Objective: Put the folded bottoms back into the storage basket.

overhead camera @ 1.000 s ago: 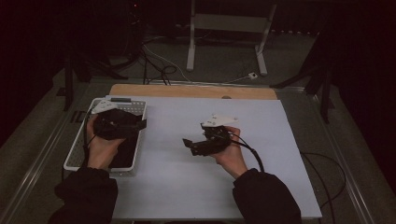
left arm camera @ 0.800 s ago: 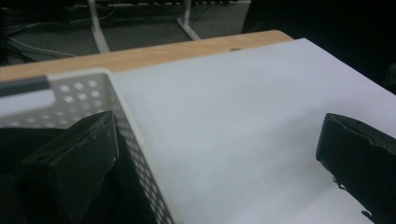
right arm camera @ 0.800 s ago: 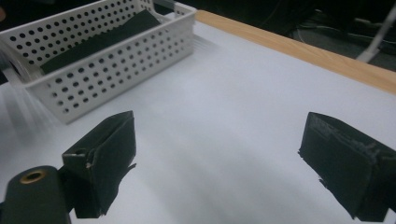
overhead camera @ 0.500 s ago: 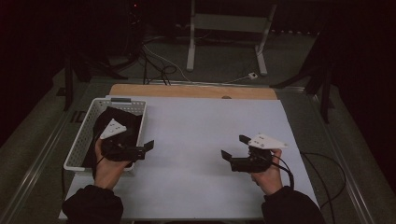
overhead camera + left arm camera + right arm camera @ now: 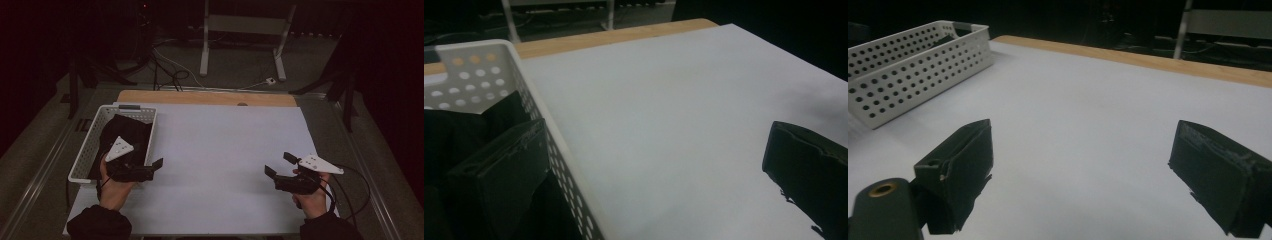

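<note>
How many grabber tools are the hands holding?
2. The left gripper sits at the white basket, by the near left of the white sheet. The right gripper is at the near right, jaws spread.

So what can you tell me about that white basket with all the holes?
The white basket looks like plastic, a long rectangle with walls pierced by rows of round holes and a plain rim. It sits upright at the left edge of the white sheet that covers the table. Something dark, like black cloth, lies inside. The left claw hangs open at its near right corner, one jaw over the inside, one outside.
</note>
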Demonstrator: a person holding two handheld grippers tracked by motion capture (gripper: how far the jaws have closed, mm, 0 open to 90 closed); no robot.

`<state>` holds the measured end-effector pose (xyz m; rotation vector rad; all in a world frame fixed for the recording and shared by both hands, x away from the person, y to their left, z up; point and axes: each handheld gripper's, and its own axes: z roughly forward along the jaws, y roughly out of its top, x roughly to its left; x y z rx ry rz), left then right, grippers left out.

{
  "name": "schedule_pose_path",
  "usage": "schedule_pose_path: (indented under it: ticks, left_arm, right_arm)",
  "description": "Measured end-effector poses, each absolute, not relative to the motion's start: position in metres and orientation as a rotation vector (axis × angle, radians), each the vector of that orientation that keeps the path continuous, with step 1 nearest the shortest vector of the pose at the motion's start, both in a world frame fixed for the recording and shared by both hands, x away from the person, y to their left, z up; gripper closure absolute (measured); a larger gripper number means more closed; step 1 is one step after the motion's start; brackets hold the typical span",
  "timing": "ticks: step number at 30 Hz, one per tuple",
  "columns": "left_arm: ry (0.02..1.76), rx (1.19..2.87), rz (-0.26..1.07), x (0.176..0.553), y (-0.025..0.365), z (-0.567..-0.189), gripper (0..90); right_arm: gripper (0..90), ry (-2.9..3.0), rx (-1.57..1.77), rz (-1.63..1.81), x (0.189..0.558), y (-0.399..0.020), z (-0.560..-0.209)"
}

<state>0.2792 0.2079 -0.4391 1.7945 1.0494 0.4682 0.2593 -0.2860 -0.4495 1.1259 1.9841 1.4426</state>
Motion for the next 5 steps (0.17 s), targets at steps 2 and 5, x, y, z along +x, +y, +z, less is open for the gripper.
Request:
schedule_pose_path:
  ticks: [2, 5]
  left_arm:
    - [1.054, 1.789, 0.473, 0.2788, 0.2086, -0.4391, 0.2]
    - [1.056, 1.79, 0.473, 0.2783, 0.2089, -0.4396, 0.2]
  right_arm:
    - [10.6, 1.976, 1.14, 1.444, 0.2588, -0.2902, -0.4523]
    - [10.6, 1.971, 1.143, 1.441, 0.2584, -0.2923, -0.4544]
